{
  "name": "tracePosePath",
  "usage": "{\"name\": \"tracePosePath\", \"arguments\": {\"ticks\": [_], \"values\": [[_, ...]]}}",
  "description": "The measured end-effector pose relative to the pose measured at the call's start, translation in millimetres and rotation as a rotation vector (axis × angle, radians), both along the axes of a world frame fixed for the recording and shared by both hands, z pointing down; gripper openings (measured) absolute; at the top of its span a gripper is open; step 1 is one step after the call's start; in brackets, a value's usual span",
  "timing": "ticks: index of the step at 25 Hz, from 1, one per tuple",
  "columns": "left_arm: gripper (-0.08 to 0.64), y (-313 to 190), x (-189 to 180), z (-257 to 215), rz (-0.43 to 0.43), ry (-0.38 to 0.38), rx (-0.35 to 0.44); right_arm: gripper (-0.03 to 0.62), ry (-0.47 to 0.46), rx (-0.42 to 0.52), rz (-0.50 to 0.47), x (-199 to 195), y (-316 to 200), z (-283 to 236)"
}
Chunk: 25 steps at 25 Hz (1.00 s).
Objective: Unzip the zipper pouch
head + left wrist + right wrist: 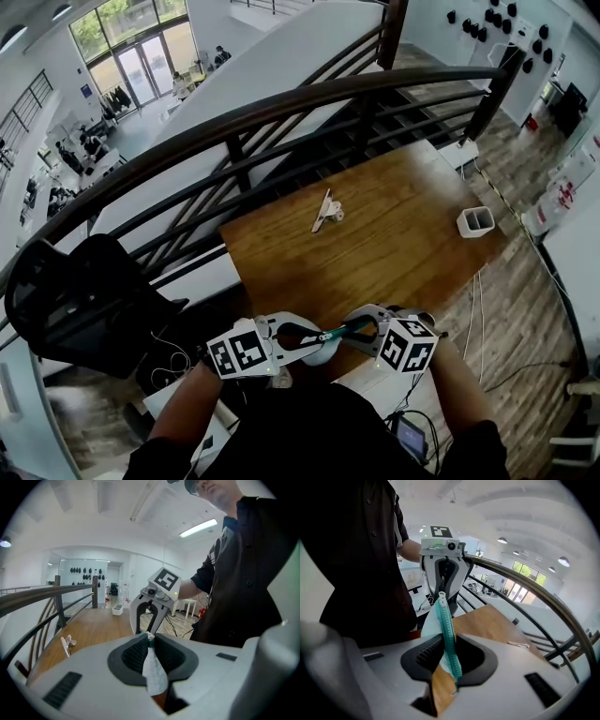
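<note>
Pulling from this hold carries one main risk: the right gripper [358, 328] seems to grip the wrong part. Its jaws stand nearly together with the teal zipper [448, 639] running up between the ribbed pads [429, 653]. The pads look to be pinching the toothed band itself, not a pull tab. A small pale piece shows at the zipper's far end, close to the opposite gripper, but I cannot tell whether it is the slider. If only the band is held, drawing the hands apart would merely stretch the zipper pouch [324, 352] and open nothing. The left gripper [298, 343] is clamped almost fully closed on a thin pale fabric end [153, 670] of the pouch, a small purchase that could slide out under a hard tug. The pouch hangs in the air between the two grippers, close to the person's body and above the near edge of the wooden table [394, 234]. A slip at either end would likely leave it dangling from one gripper, or drop it past the table's edge.
</note>
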<state>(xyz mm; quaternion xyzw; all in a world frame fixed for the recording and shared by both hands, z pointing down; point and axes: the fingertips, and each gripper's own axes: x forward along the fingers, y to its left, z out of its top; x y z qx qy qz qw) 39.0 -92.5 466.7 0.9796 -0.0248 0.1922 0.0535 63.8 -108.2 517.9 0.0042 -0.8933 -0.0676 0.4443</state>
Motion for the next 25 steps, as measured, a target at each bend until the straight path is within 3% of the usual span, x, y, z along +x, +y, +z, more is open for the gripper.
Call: {"name": "tracePosePath", "arguments": {"ticks": [3, 7, 11, 15, 20, 25], "values": [[0.051, -4.3, -1.6, -2.5, -0.027, 0.028, -0.015, 0.032, -0.031, -0.017, 0.026, 1.8, -0.2, -6.6], [0.058, -17.2, -5.2, -10.9, -0.109, 0.121, -0.022, 0.023, -0.092, -0.031, 0.091, 6.0, -6.2, -18.7], [0.147, -25.8, -14.0, -13.0, -0.214, 0.187, -0.03, 0.02, -0.169, -0.051, 0.157, 9.9, -11.1, -32.3], [0.193, -25.9, -7.5, -9.7, -0.236, 0.198, -0.031, 0.02, -0.209, -0.078, 0.223, 13.5, -14.7, -38.7], [0.193, -32.0, 4.0, -15.1, -0.271, 0.275, -0.07, 0.02, -0.248, -0.085, 0.277, 15.4, -19.9, -46.1], [0.166, -40.7, 6.8, -22.3, -0.258, 0.301, -0.074, 0.02, -0.249, -0.079, 0.292, 18.3, -25.0, -48.6]]}}
